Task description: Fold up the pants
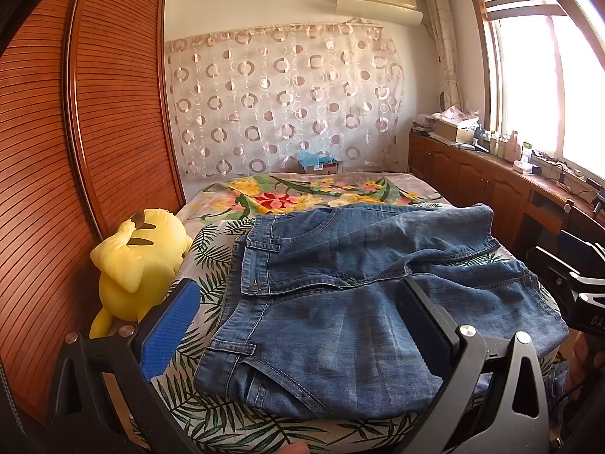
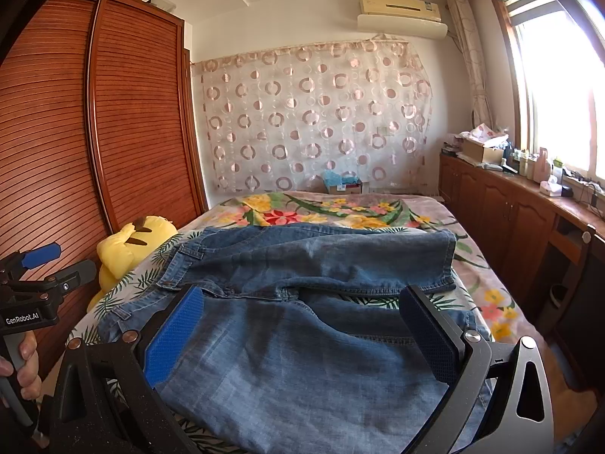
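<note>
Blue denim pants (image 1: 340, 295) lie on the bed, legs folded back toward the right, waistband and button at the left. They also show in the right wrist view (image 2: 302, 321). My left gripper (image 1: 298, 302) is open and empty, held over the near waist part of the pants. My right gripper (image 2: 302, 310) is open and empty, held over the near leg part. The left gripper also shows at the left edge of the right wrist view (image 2: 56, 261), and the right gripper at the right edge of the left wrist view (image 1: 567, 265).
A yellow plush toy (image 1: 140, 257) lies at the bed's left edge against the wooden wardrobe (image 1: 75, 151). The floral bedspread (image 1: 287, 196) stretches behind the pants. A wooden cabinet counter (image 1: 491, 174) with clutter runs along the right under the window.
</note>
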